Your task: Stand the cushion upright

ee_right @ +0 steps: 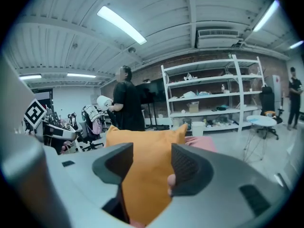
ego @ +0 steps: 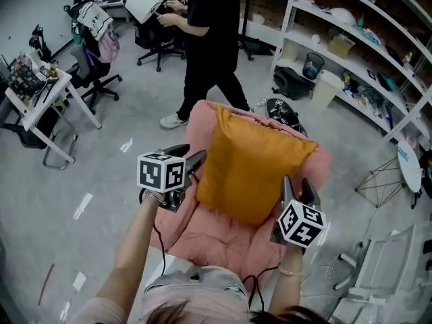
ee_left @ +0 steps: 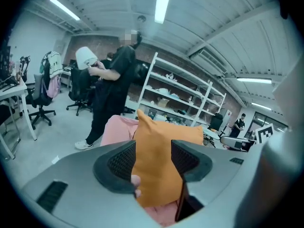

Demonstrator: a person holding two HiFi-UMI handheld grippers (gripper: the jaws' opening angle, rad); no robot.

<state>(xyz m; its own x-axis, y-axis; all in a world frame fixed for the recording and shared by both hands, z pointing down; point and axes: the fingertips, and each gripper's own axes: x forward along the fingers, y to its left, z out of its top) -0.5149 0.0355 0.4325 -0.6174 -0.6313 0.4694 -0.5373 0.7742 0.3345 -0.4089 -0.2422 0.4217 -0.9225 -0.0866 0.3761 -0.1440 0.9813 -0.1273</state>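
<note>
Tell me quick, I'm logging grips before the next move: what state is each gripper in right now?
Left gripper: closed on the orange cushion.
Right gripper: closed on the same orange cushion.

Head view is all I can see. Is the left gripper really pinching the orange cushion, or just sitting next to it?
Observer: Pinching. In the left gripper view the orange cushion fills the gap of the left gripper, and the jaws press on it from both sides.
Operator: What about the other one?
Observer: Same. In the right gripper view the right gripper has the cushion's edge squeezed between its jaws.
Operator: Is anyone around that I can't see?
Observer: Yes. The right gripper view shows a person standing at the far right, beyond the shelves.
</note>
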